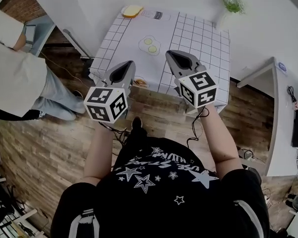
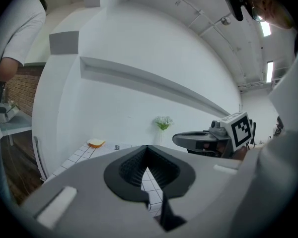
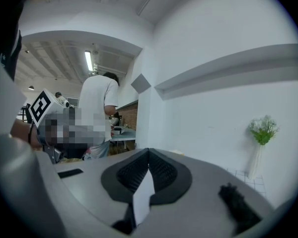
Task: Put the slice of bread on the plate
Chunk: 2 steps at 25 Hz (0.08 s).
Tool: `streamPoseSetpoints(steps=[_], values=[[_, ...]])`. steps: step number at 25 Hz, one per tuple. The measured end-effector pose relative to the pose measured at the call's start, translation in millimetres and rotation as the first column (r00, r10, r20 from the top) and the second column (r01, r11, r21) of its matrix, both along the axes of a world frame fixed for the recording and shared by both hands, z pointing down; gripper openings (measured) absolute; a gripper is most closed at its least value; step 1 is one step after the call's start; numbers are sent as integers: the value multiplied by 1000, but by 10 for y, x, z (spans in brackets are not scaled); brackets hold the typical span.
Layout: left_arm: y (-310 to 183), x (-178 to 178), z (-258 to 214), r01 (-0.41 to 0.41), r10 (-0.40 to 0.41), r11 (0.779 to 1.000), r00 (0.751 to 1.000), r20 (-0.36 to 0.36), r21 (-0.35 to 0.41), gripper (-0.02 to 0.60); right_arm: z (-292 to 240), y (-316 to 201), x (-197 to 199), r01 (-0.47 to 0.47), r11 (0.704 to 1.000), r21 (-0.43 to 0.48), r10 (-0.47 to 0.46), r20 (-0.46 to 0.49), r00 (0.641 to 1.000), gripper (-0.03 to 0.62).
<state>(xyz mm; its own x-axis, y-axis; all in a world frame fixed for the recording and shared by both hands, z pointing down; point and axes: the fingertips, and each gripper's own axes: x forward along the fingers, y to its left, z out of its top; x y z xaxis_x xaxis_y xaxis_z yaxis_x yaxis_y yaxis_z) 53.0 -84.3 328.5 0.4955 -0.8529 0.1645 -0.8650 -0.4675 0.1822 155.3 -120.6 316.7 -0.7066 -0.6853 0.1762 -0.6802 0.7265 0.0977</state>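
- The right gripper (image 3: 148, 152) has its jaws closed, dark ribbed pads meeting at the tips, with nothing between them.
- Beyond them, a white wall (image 3: 203, 118) carries a long ledge (image 3: 238, 68).
- A slim vase of green-and-white flowers (image 3: 261, 133) stands at the right, on a tiled tabletop (image 3: 248, 180).
- A person in a white shirt (image 3: 97, 115) stands at the left, back turned.
- The left gripper's marker cube (image 3: 39, 106) shows at the far left.

We see a white bench (image 1: 203, 29) with a dark grid pattern, a golden-brown slice of bread (image 1: 132, 11), a grey left gripper (image 1: 130, 65) and right gripper (image 1: 170, 54), and a brown plank floor (image 1: 39, 148).
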Motion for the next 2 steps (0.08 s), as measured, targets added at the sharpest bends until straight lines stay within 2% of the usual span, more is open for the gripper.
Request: streamPoseSetpoints(steps=[2], values=[[156,138,43,-18,18,1000,1000,6,8,8,31,166,139,-10,1000,5,10,6,1000,14]])
